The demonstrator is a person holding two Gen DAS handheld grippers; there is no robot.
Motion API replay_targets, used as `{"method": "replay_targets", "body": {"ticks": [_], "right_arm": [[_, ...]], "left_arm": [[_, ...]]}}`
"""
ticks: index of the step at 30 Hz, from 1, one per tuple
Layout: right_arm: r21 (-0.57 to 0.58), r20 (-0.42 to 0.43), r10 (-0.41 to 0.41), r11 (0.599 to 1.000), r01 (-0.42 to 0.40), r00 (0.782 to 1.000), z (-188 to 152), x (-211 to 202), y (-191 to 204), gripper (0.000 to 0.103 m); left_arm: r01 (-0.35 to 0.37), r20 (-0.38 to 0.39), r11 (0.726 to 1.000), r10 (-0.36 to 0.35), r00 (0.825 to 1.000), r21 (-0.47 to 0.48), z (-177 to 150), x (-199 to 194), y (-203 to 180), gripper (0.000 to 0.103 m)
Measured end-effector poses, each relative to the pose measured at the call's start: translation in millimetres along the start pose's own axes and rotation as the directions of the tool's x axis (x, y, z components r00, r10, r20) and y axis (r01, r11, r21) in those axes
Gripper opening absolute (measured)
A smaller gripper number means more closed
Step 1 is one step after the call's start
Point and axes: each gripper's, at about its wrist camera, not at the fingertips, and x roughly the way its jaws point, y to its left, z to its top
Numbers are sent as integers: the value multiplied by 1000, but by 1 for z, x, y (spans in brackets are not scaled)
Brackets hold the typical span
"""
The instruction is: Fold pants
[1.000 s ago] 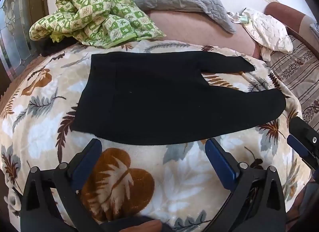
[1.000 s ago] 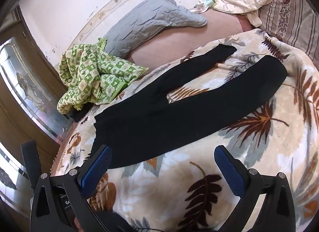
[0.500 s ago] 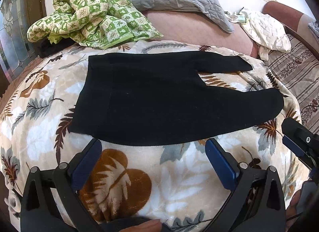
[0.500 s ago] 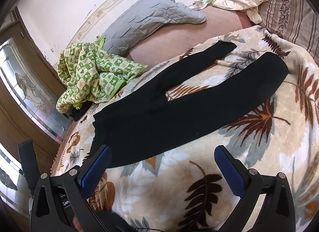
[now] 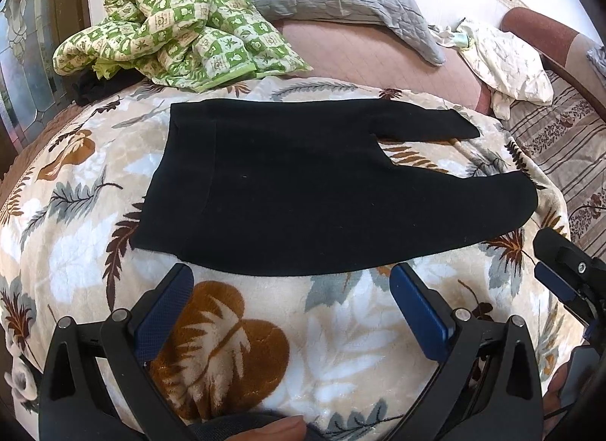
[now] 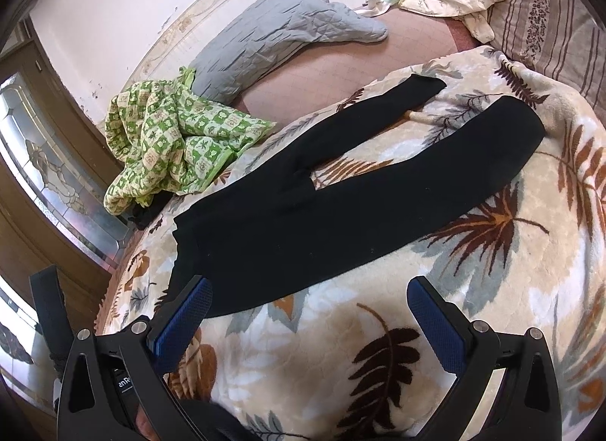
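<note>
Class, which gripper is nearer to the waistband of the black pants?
Left. The left gripper hovers just short of the pants' near edge by the waistband; the right gripper hovers farther along, toward the legs.

What we cannot see well

A dark thing [image 5: 98, 86] hides under the green blanket [image 5: 178, 20], and we cannot tell what it is. The right tool [image 5: 564, 282] is cut off by the picture's edge in the left view. Our thumb [image 5: 280, 429] is cut off too.
</note>
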Motion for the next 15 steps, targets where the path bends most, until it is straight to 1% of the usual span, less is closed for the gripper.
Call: {"method": "replay_targets", "body": {"ticks": [2,6,10,12,14,15], "right_arm": [[28,18,10,1000,-10,1000,0,-6,0,103],[113,98,16,993,-27,995,-2,-32,9,103],[137,145,75,986,-96,986,1,-57,27,103],[118,138,94,987,-111,986,4,-62,34,103],[60,131,106,992,-115,986,10,-66,40,103],[15,150,109,994,-112,983,13,-72,42,103]], "left_arm": [[0,2,1000,0,1000,-6,0,-1,1,103],[8,2,999,-8,1000,-31,0,-1,7,103],[20,-6,998,-20,1000,-58,0,0,13,103],[25,-15,997,-26,1000,-68,0,1,16,103],[37,-20,996,-39,999,-82,0,2,21,103],[49,-23,994,-51,998,-94,0,3,23,103]]}}
